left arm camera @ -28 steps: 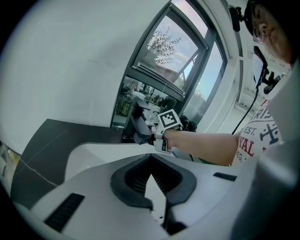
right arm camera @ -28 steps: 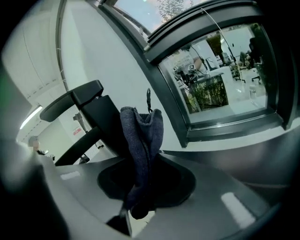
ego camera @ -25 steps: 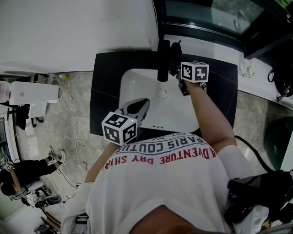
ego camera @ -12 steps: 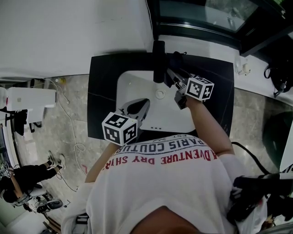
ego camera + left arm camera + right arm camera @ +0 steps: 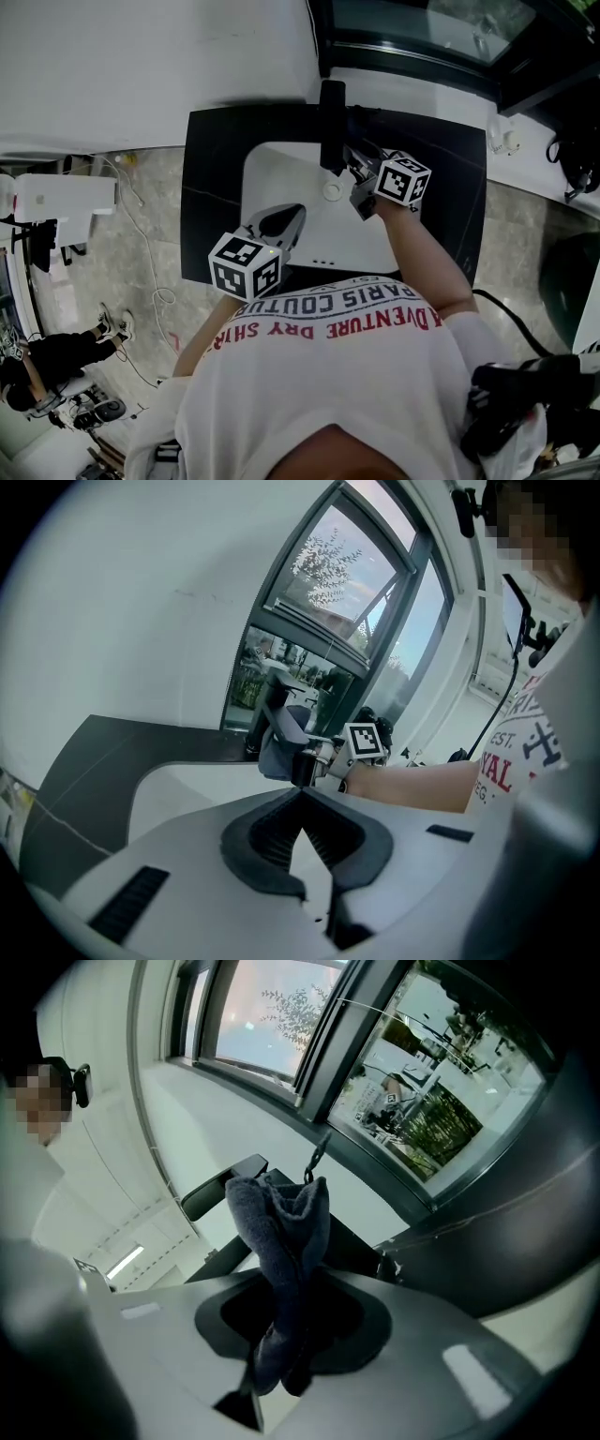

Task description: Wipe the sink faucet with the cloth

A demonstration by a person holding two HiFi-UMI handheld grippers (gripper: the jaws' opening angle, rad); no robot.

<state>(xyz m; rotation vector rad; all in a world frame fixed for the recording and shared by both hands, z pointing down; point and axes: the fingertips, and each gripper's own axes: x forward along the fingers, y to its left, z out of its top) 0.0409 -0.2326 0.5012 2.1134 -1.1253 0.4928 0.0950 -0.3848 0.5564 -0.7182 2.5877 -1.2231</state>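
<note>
A black faucet rises at the back of a white sink set in a dark counter. My right gripper is shut on a dark blue cloth and sits just right of the faucet spout, the cloth against it. In the right gripper view the faucet shows behind the cloth. My left gripper hangs over the front left of the basin, jaws shut with nothing between them. From the left gripper view, cloth and faucet lie ahead.
The round drain lies under the faucet spout. A dark counter surrounds the basin, a white wall to the left and a window behind. A person sits on the floor at far left.
The right gripper with the cloth has shifted along the faucet, first down and right, then slightly back toward the spout. The left gripper has stayed put.
</note>
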